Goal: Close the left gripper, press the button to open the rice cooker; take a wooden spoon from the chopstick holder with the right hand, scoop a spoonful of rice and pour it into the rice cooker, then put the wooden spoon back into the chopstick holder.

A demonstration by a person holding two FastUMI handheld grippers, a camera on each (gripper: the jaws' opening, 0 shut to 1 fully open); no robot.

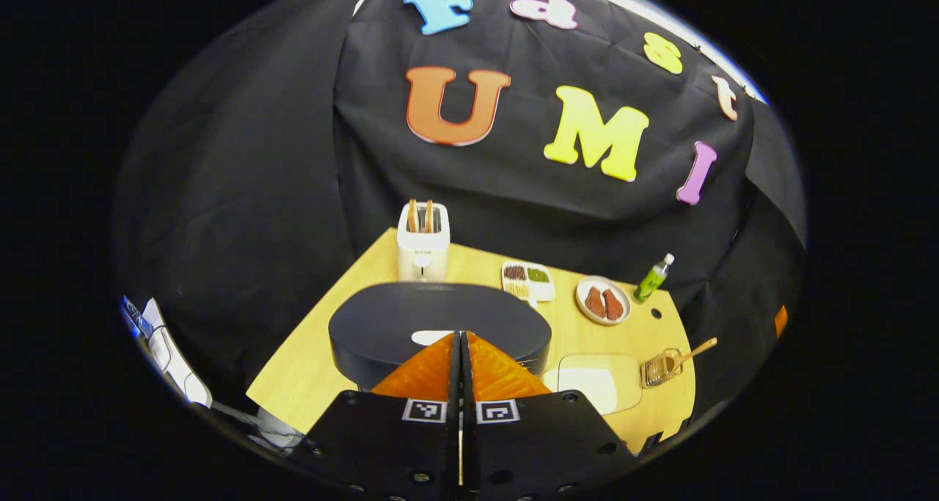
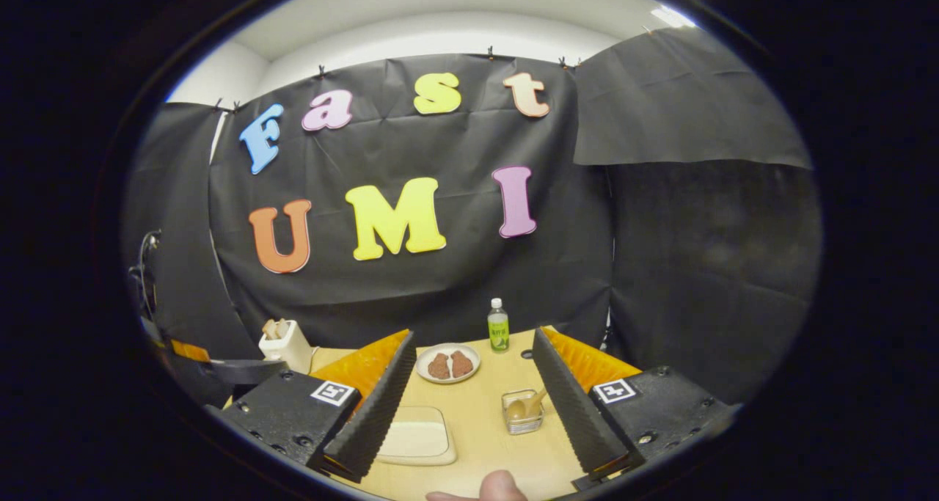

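The dark rice cooker [image 1: 381, 325] stands with its lid down in the left gripper view. My left gripper [image 1: 461, 334] is shut with nothing in it, its tips right beside the pale button [image 1: 429, 337] on the lid; I cannot tell whether they touch. The clear chopstick holder [image 1: 660, 369] holds the wooden spoon [image 1: 697, 350] at the table's right. A shallow tray of white rice [image 1: 596, 384] lies beside the cooker. In the right gripper view, my right gripper [image 2: 473, 336] is open and empty above the table, with the holder [image 2: 522, 413], spoon [image 2: 530, 404] and rice tray [image 2: 418, 435] between its fingers.
A white toaster [image 1: 422, 244] stands behind the cooker. A divided dish [image 1: 528, 281], a plate of brown food [image 1: 603, 301] and a green bottle [image 1: 653, 277] sit along the back of the wooden table [image 1: 308, 369]. A person's fingertip [image 2: 499, 486] shows at the near edge.
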